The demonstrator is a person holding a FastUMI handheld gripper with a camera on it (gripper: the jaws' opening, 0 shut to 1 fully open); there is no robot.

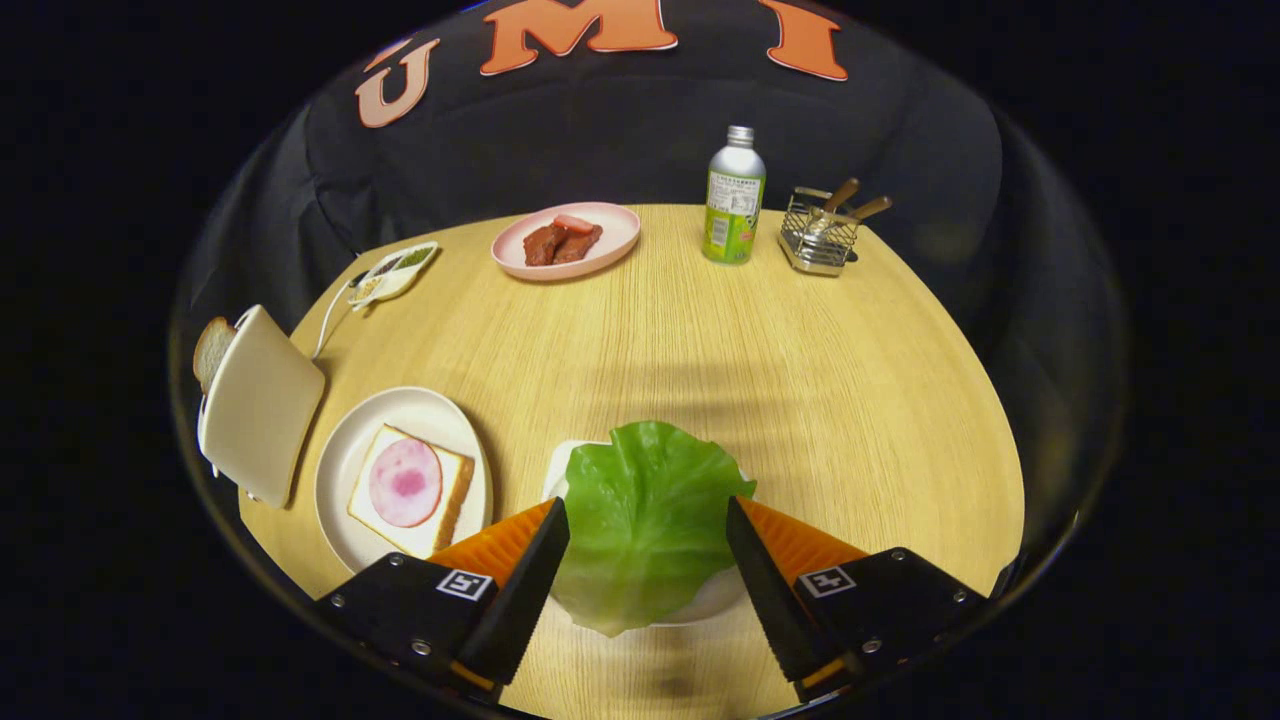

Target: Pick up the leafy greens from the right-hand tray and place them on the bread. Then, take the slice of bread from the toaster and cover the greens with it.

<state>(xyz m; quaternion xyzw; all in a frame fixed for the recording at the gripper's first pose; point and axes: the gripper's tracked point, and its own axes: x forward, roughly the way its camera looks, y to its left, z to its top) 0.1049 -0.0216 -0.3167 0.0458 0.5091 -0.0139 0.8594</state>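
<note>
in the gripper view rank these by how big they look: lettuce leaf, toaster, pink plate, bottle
1. lettuce leaf, between the open tongs; nearness to the camera inflates it
2. toaster
3. pink plate
4. bottle

The plate and bottle sit far back, so they look smaller than they are.

You are looking at a wooden desk carrying a toaster, two white plates, a pink plate, a divided dish, a bottle and a wire caddy.

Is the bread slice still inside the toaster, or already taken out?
Inside. The slice sticks up from the toaster, left of the plate. The open gripper straddles the greens.
</note>
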